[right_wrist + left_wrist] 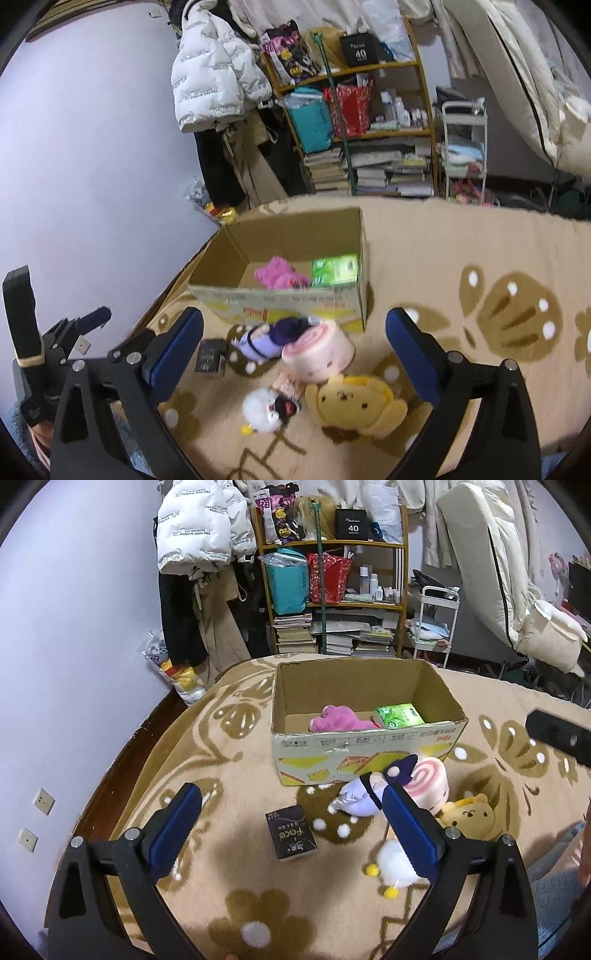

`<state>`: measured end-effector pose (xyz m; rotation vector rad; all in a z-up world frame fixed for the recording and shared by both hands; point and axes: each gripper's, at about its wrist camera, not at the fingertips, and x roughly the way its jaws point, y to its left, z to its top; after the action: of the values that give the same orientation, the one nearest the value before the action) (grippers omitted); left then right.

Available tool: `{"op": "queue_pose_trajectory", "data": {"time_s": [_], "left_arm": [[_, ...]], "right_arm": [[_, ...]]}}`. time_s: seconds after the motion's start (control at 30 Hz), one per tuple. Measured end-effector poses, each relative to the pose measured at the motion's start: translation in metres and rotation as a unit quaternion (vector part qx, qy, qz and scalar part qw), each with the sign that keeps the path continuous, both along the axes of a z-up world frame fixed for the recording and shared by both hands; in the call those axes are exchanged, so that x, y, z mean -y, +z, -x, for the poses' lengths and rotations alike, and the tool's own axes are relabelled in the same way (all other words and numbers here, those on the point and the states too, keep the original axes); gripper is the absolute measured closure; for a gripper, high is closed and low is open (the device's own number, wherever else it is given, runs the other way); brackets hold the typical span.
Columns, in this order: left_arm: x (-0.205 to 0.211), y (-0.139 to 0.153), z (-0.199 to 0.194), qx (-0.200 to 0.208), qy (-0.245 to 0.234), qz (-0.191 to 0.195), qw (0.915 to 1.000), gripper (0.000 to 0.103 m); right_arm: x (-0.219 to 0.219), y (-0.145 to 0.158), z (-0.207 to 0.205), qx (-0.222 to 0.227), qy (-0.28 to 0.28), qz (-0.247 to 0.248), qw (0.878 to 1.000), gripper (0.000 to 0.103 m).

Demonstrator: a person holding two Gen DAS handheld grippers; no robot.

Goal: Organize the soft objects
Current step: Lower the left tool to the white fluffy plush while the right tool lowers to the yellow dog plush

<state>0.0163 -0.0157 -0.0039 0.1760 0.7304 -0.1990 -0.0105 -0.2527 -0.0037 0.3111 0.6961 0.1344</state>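
Observation:
An open cardboard box (369, 755) (280, 304) stands on the patterned blanket and holds a pink plush (338, 719) (282, 277) and a green tissue pack (399, 715) (334, 269). In front of it lie a purple doll (360, 794) (266, 339), a pink roll plush (428, 782) (319, 350), a yellow bear plush (469, 816) (356, 404), a white duck plush (393, 864) (262, 410) and a black tissue pack (291, 832) (211, 356). My left gripper (291, 803) is open above the black pack. My right gripper (295, 328) is open above the plush pile.
A beige floral blanket (229, 746) covers the bed. A shelf (332, 587) with bags and books stands behind, with hanging coats (199, 528), a white cart (436, 627) and a folded mattress (517, 590). The other gripper shows at the right edge (557, 736) and at the left edge (44, 343).

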Motion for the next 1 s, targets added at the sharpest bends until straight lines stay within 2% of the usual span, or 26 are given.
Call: {"op": "queue_pose_trajectory", "data": {"time_s": [0.4,0.53,0.7,1.0], "left_arm": [[0.021,-0.019,0.009,-0.016,-0.043,-0.027,0.9986,0.006],[0.031,-0.029,0.005,-0.034,-0.059,-0.034,0.9971,0.006],[0.043,-0.041,-0.004,-0.056,-0.071,-0.033,0.9954,0.006],[0.056,-0.064,-0.016,-0.106,-0.087,-0.026,0.9902,0.006]], "right_arm": [[0.008,-0.023,0.009,-0.044,-0.022,-0.003,0.999,0.0],[0.01,-0.034,0.0,-0.065,-0.017,0.0,0.998,0.0],[0.007,-0.054,-0.014,-0.111,-0.011,0.006,0.994,0.0],[0.008,-0.073,-0.03,-0.151,-0.009,0.02,0.988,0.0]]}}
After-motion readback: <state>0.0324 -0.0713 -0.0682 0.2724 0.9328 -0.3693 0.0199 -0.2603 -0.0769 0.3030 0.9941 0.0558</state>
